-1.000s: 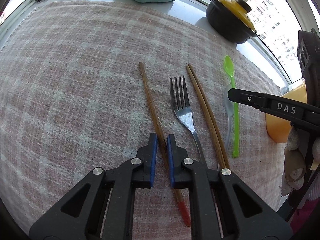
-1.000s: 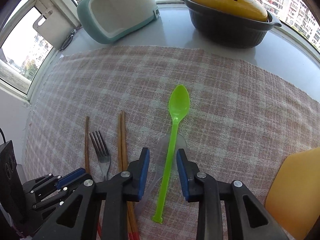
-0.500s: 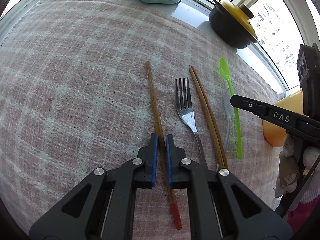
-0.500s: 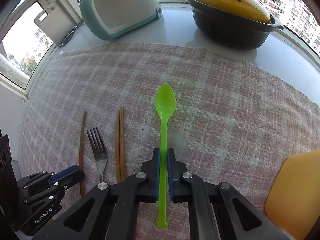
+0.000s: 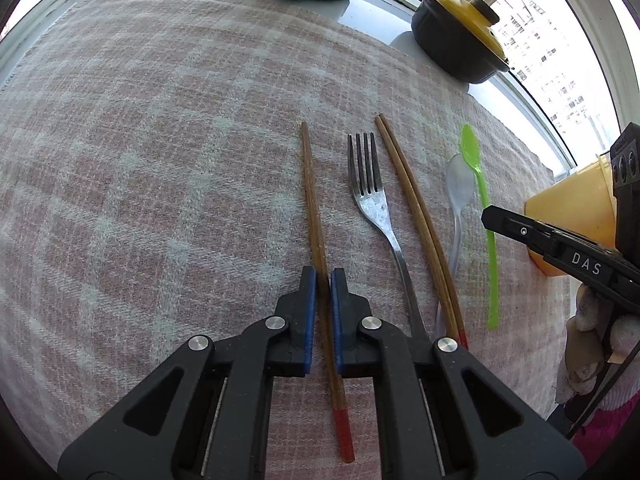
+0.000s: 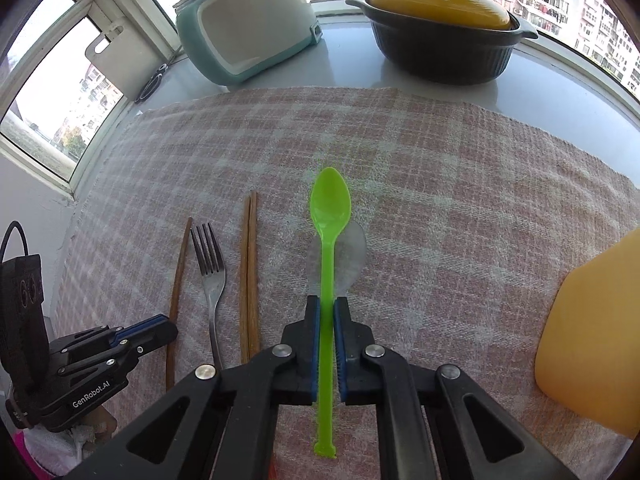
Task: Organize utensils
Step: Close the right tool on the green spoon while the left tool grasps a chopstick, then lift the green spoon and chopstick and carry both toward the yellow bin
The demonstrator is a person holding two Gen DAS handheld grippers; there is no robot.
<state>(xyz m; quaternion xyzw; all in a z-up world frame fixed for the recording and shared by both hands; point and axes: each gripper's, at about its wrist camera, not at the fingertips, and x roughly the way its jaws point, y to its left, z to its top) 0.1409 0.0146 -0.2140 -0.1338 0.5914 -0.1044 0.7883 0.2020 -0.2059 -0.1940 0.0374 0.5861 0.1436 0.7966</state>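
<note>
While both grippers point steeply down at a pink checked cloth [image 6: 440, 168] on the counter [image 6: 348, 60], the left gripper [image 5: 323, 276] pinches a single red-tipped chopstick [image 5: 310, 184] and the right gripper [image 6: 327, 304] pinches the green plastic spoon [image 6: 330, 204], each utensil's long axis running straight up the frame along the fingers. Counted at lower left of the right wrist view: three chopsticks, one single and one pair [image 6: 249, 264], one metal fork [image 6: 209, 264] between them, and two spoons, the green one crossing a clear spoon [image 6: 354, 252] lying on the cloth. Each hand already has the utensil nearest it.
</note>
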